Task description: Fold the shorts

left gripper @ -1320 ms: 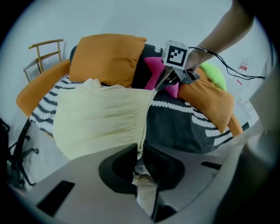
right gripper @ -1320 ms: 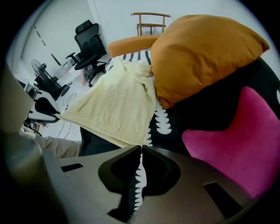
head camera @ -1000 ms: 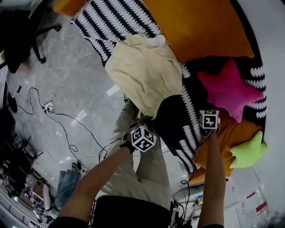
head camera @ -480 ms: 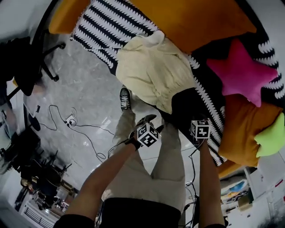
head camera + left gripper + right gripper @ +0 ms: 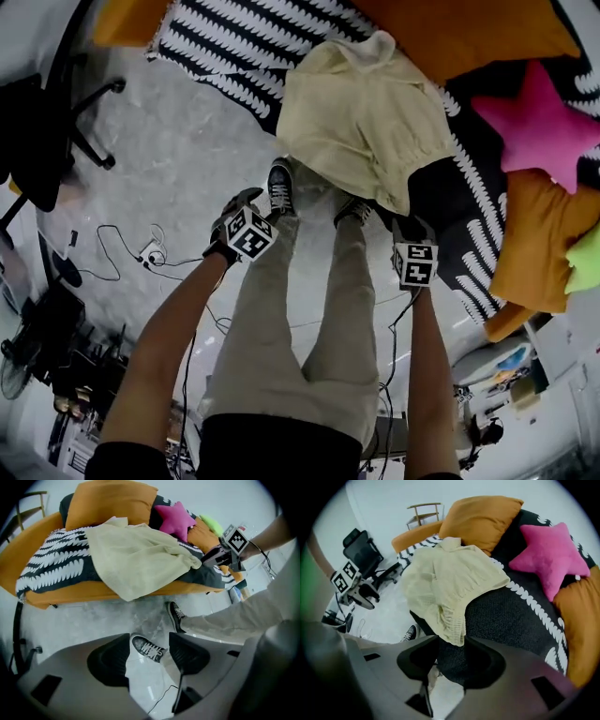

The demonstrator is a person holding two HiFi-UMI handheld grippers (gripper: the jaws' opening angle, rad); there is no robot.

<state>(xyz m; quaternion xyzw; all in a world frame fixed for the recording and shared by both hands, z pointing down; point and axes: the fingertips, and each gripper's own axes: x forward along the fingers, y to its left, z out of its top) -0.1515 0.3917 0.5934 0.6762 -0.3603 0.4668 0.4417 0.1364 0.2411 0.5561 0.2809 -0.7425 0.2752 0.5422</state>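
Cream shorts [image 5: 361, 122] lie spread on the black-and-white patterned cover [image 5: 234, 42] of an orange sofa, one corner hanging over its front edge. In the left gripper view the shorts [image 5: 136, 557] are far off. My left gripper [image 5: 149, 656] points down at the grey floor; its jaws have just been opening and only a shoe shows beyond them. My right gripper [image 5: 452, 660] sits at the sofa edge, and its jaws have just been opening too. The gathered hem [image 5: 452, 630] hangs just past its tips, not pinched. The head view shows the left gripper [image 5: 236, 202] and the right gripper [image 5: 405, 225].
An orange pillow [image 5: 480, 520], a pink star cushion [image 5: 548, 552] and a green cushion [image 5: 586, 267] lie on the sofa behind the shorts. My legs and shoes [image 5: 279, 187] stand on the floor below. A black office chair [image 5: 47, 131] and cables [image 5: 141, 253] are to the left.
Both grippers have drawn back from the shorts toward my body. The left one swung left off the sofa edge over the floor. The shorts lie free on the cover.
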